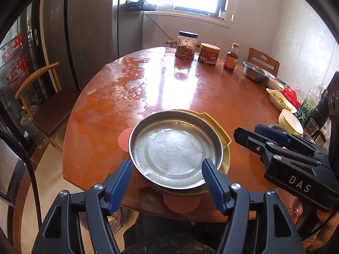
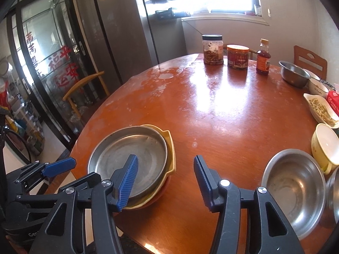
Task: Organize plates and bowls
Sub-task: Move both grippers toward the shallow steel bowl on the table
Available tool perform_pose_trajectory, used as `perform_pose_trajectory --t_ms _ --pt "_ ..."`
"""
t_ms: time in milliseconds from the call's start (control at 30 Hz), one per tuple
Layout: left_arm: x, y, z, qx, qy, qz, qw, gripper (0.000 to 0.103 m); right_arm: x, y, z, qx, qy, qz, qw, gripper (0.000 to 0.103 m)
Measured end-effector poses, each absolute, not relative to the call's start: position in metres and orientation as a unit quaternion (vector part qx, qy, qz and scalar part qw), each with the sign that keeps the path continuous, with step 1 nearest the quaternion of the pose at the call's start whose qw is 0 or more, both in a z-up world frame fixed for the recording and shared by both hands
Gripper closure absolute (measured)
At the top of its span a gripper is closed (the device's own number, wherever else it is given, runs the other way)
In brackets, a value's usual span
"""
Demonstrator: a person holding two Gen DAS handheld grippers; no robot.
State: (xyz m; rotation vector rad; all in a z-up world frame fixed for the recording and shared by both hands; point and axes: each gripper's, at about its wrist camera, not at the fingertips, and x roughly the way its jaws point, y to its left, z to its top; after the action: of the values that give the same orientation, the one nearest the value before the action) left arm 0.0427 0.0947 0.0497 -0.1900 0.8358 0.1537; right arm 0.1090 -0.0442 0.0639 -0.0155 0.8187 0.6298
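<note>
In the left wrist view, the left gripper [image 1: 167, 178] is seen with jaws spread wide around the near rim of a steel plate [image 1: 175, 148], nothing being gripped; this plate is stacked on a yellow dish [image 1: 220, 131] at the near edge of the round table [image 1: 211, 93]. In the right wrist view, the right gripper [image 2: 166, 182] is held wide and empty above the table, between the plate stack and a steel bowl [image 2: 294, 192].

Steel plate [image 1: 175, 148] dull grey, speckled; yellow dish [image 2: 170, 148] beneath; orange-red plate [image 1: 182, 203] lowest. Desk [image 2: 222, 116] glossy reddish-brown, whitish blotches. Claw pads [image 2: 127, 182] blue, ribbed. Cream bowl [image 2: 325, 146].
</note>
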Motion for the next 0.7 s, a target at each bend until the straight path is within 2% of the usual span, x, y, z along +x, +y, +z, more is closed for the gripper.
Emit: perform_pose_trajectory --t_ms 700 --pt "0.030 0.039 0.073 -0.061 0.381 0.037 0.922 0.035 0.079 -0.121 0.094 0.045 0.346 0.261 0.900 0.038"
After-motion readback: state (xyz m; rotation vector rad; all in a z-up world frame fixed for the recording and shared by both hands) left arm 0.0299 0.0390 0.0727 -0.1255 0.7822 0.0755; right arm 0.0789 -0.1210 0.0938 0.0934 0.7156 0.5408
